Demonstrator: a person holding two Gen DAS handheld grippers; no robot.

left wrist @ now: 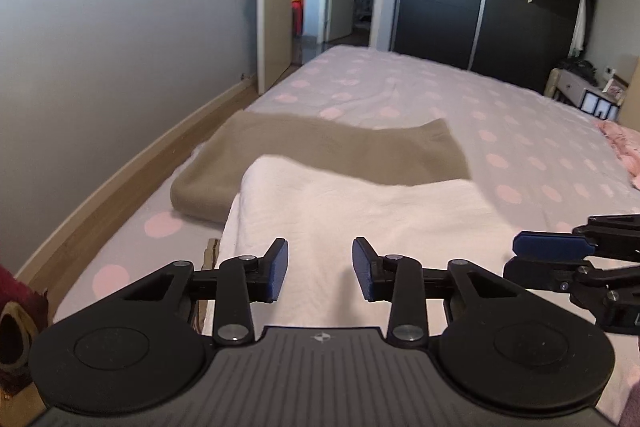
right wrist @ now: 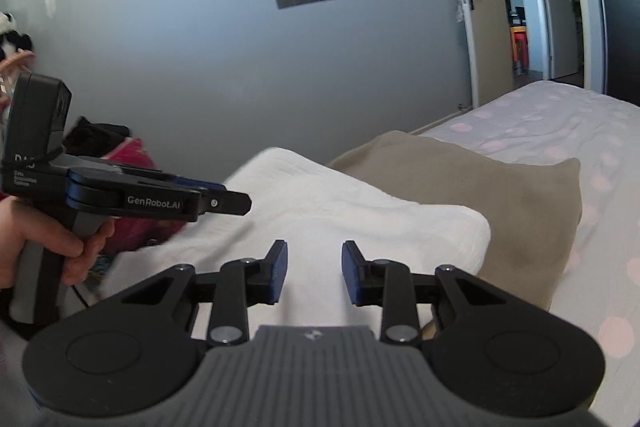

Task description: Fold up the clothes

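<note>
Plainly soft goods: a white, thick-napped cloth, towel-like, (left wrist: 360, 211) lies on the bed with the lilac, pink-dotted sheet (left wrist: 500, 115), already doubled over, with a rounded fold along its far-left edge. Its far part overlaps a tan, folded fleece-like cloth (left wrist: 320, 147), which lies beyond it, toward the door.

Left gripper (left wrist: 320, 269): jaws parted by a moderate gap, nothing between the blue pads, hovering over the near part of the white cloth. Right gripper (right wrist: 314, 271): likewise parted, empty, above the same cloth nearer its right side. In the right view the left gripper (right wrist: 224, 203) shows side-on, held by a hand (right wrist: 48, 243).

Handling, as a judgement: light, limp, bulky. It will sag and drape when lifted, will not slip from rubbery pads, and is not fragile. Layers may separate if only the top one is pinched. Best hold looks to be at two corners or along one free edge, pinching through all layers.

Orientation: the white cloth's long axis seems to run from the near edge of the bed away toward the tan one, fold edge facing the wall side. The tan cloth's long axis lies crosswise to that, along the bed.

Both pieces lie folded; whether more folds remain cannot be told.
</note>
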